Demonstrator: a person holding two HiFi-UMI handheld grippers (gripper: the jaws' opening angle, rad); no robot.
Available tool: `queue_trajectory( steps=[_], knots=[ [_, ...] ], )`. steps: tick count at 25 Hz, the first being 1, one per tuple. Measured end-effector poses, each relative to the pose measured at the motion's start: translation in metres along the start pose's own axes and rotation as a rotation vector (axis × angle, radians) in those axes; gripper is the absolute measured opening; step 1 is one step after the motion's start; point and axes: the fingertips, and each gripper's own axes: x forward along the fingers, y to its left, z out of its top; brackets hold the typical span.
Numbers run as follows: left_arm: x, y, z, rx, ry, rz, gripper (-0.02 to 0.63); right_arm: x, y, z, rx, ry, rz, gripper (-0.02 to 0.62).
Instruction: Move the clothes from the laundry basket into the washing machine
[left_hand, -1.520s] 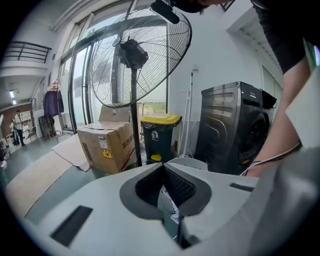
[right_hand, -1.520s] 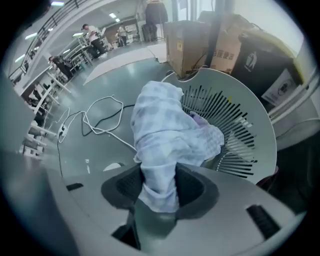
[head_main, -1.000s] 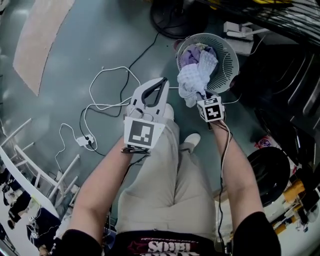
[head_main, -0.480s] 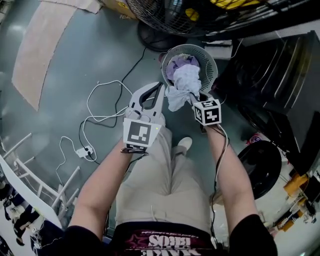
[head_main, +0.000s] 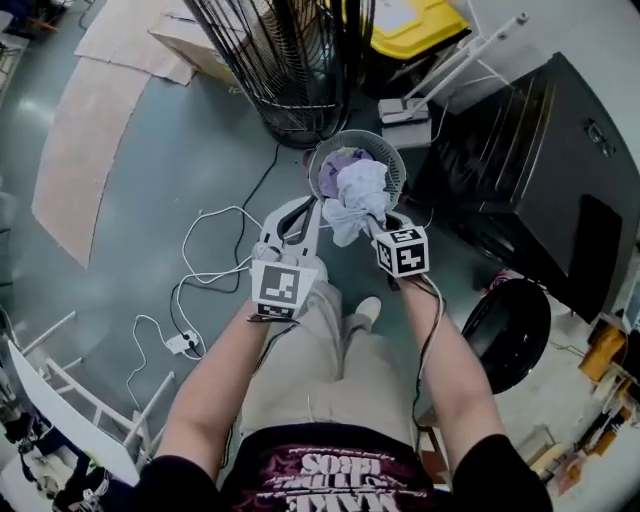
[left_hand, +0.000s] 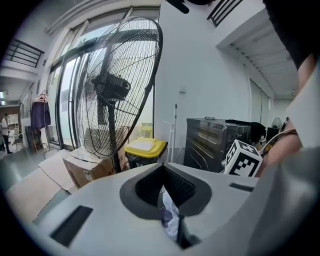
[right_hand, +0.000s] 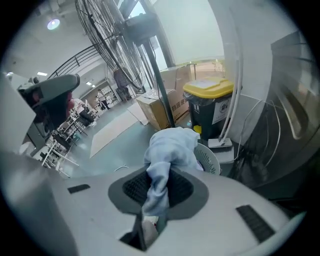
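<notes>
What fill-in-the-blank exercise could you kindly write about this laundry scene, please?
The claw gripping the pale cloth is the person's ____ one. Below the cloth stands a round white laundry ____. The bin near the fan has a ____ lid.
Missing words: right; basket; yellow.

in the head view we look from above, steeply down past both forearms to the floor, with the laundry basket just ahead of the wearer's legs. the left gripper view sits low behind its own jaws and faces almost level toward the standing fan and the yellow-lidded bin. the right gripper view tilts downward, so close that the pale cloth fills its middle, the basket just behind. we find fan and bin in all three views, the basket in the head and right gripper views.
</notes>
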Motion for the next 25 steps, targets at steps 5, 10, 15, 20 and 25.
queue_trajectory(
  steps=[5, 10, 15, 20, 25],
  knots=[
    [-0.013, 0.000, 0.027, 0.022, -0.001, -0.005, 0.005, -0.036, 0.009, 0.021, 0.003, -0.018, -0.012, 0.067],
    [-0.020, -0.016, 0.056, 0.027, -0.009, -0.059, 0.005, -0.073, 0.013, 0.040, 0.032, -0.044, -0.031, 0.068],
    [-0.024, -0.028, 0.083, 0.030, -0.014, -0.095, 0.005, -0.108, 0.020, 0.055, 0.037, -0.084, -0.040, 0.067],
    [-0.029, -0.033, 0.107, 0.025, -0.025, -0.105, 0.005, -0.143, 0.027, 0.067, 0.031, -0.111, -0.045, 0.069],
    [-0.034, -0.040, 0.127, 0.033, -0.032, -0.120, 0.005, -0.179, 0.037, 0.081, 0.031, -0.145, -0.040, 0.069]
  ],
)
